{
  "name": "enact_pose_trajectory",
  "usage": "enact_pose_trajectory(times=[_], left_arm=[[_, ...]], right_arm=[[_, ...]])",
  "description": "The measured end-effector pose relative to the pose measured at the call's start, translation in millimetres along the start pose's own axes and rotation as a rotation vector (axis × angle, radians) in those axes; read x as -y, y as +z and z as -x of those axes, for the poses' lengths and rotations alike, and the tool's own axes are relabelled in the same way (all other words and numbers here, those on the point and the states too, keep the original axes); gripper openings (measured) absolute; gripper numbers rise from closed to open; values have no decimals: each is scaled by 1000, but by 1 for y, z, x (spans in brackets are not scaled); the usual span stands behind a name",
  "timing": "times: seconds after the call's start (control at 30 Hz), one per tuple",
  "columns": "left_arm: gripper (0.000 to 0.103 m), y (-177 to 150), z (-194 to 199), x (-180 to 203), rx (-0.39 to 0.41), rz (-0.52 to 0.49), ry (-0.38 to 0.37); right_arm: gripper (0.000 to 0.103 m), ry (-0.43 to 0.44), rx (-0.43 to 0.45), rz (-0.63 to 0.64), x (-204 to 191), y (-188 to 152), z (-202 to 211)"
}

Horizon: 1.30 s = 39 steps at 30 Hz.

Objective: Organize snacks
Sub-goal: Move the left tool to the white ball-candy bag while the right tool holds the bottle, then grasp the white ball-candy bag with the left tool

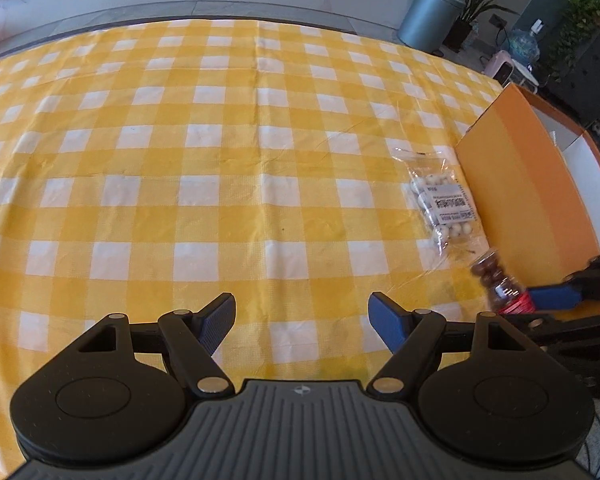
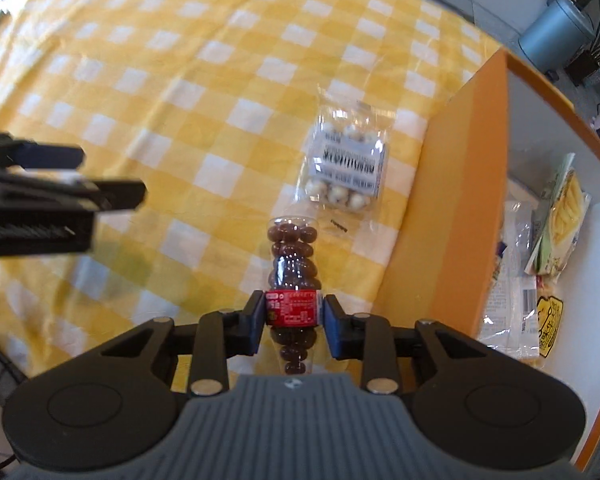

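Note:
My right gripper (image 2: 291, 320) is shut on a clear tube of brown chocolate balls (image 2: 293, 256) with a red label, held above the yellow checked tablecloth (image 2: 140, 120). The tube also shows in the left wrist view (image 1: 496, 280), beside the orange box. A clear bag of white round candies (image 2: 346, 164) with a white label lies on the cloth next to the orange box (image 2: 452, 184); it also shows in the left wrist view (image 1: 440, 204). My left gripper (image 1: 302, 320) is open and empty over the cloth, left of the right gripper.
The orange box (image 1: 516, 184) has a white inside and holds several snack packets (image 2: 540, 248). A grey bin (image 1: 428, 16) and potted plants (image 1: 480, 4) stand beyond the table's far edge. The left gripper shows in the right wrist view (image 2: 60, 184).

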<state>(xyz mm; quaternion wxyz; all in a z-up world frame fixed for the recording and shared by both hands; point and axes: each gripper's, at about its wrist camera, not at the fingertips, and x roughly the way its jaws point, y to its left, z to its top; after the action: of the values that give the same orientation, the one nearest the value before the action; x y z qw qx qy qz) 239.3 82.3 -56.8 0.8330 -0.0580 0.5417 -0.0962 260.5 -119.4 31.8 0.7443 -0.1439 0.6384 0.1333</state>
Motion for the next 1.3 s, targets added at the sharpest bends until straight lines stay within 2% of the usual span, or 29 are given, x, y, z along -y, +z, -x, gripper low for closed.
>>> enact_pose_trajectory(times=[0.13,0.27,0.4,0.5,0.63,0.77,1.0,1.2,1.3], left_arm=[[89,6,7,11,4,-20,41],[89,12,15,32,21,-72,50],[89,21,18,57,35,-114,56],[89,29,17,76,40,-136,55],[89,41,7,103,28,-166,50],[89,50,-10,126,20,-194,71],[89,64,-45,142,-12,-152,79],[89,69,-74,147,-39,-130,147],[89,70,-88,145,-43,-75,169]], right_arm=[[29,37,88,-23,9,-3,29],[29,17,215,-104,30,-12,65],[29,42,343,-208,64,-32,105],[29,5,396,-279,88,-55,122],[29,-12,405,-374,117,-86,121],[29,2,386,-417,134,-105,110],[29,27,355,-395,148,-117,92],[29,42,377,-380,153,-125,94],[29,66,387,-364,151,-126,96]])
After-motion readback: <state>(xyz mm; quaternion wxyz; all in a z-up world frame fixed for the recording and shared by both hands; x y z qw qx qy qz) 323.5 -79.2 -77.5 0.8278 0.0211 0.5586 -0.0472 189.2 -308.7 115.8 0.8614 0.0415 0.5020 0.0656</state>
